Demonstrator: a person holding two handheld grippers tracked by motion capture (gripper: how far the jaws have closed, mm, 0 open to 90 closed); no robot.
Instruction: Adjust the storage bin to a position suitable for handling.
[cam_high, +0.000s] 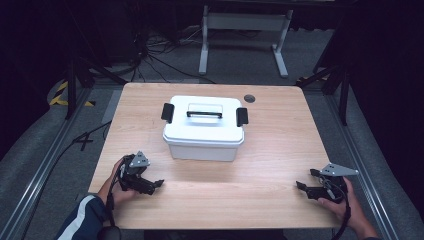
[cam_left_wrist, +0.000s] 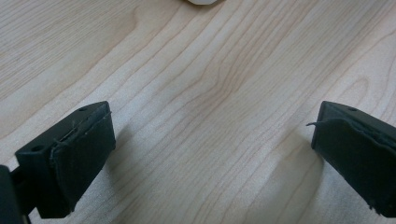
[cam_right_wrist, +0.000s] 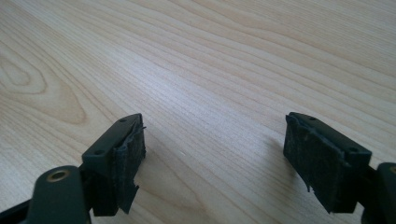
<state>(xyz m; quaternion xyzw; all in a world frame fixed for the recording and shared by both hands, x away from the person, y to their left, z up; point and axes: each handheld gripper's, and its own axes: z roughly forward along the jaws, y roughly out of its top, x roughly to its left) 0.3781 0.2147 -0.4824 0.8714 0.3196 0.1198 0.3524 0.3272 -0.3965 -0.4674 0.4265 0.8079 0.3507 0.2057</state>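
Observation:
A white lidded plastic box (cam_high: 204, 128) with a black handle (cam_high: 204, 114) and a black latch at each end stands in the middle of the wooden table (cam_high: 270, 150), lid on. My left gripper (cam_high: 159, 183) rests low on the table near its front left, held by a hand, jaws wide apart with nothing between them (cam_left_wrist: 212, 135). My right gripper (cam_high: 303, 184) rests near the front right edge, also open over bare wood (cam_right_wrist: 215, 140). Both point inward toward the table's middle. A white corner of the box (cam_left_wrist: 202, 2) peeks in at the top of the left gripper view.
A round dark cable hole (cam_high: 249, 98) sits in the tabletop behind the box. Beyond the table are a white desk frame (cam_high: 244, 30), loose cables (cam_high: 160, 55) on grey carpet and dark stands at both sides. Bare wood lies between the grippers.

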